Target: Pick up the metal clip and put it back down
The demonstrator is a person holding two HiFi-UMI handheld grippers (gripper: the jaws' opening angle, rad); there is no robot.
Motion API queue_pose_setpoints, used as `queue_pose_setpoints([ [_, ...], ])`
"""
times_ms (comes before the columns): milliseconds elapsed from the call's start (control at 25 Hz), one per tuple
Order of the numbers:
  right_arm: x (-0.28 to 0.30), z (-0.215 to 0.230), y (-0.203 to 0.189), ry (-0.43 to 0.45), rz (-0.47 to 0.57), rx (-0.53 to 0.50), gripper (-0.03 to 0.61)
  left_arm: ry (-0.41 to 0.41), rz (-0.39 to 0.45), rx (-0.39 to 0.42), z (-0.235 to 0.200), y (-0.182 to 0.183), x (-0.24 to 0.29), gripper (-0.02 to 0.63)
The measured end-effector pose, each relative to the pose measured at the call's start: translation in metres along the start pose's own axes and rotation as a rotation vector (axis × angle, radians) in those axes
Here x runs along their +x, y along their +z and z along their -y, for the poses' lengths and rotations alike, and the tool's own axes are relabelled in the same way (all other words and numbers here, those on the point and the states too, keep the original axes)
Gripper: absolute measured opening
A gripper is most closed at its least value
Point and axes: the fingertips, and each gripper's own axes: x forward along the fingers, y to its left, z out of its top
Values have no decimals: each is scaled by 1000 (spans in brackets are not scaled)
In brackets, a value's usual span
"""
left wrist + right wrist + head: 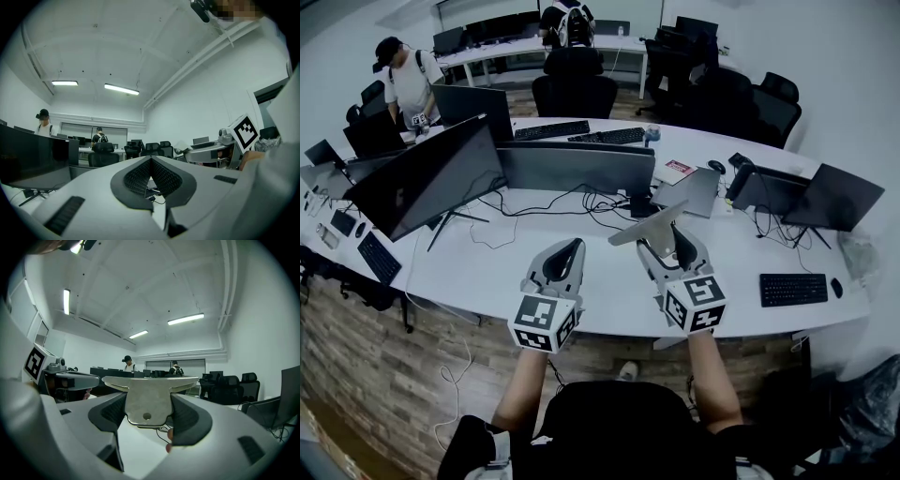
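Observation:
The metal clip (149, 398) is a flat grey plate with a wide top bar and a small hole near its lower end. My right gripper (149, 413) is shut on it and holds it in the air above the white desk (600, 281). In the head view the metal clip (649, 225) sticks out at the tip of the right gripper (664, 242). My left gripper (563, 259) hovers beside it on the left, shut with nothing in it. In the left gripper view the left gripper (151, 174) has its black pads together.
Monitors (577, 167) and loose cables (581, 202) line the desk behind the grippers. A keyboard (794, 289) and mouse (836, 287) lie to the right, a laptop (696, 192) ahead. Office chairs (574, 89) and two people stand further back.

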Motion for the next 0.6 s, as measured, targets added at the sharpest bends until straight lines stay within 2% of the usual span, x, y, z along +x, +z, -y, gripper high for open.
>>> queue_pose_setpoints([
  [600,6,6,-2,14,4,31,283,-3,-11,-17,0,-5,10,11],
])
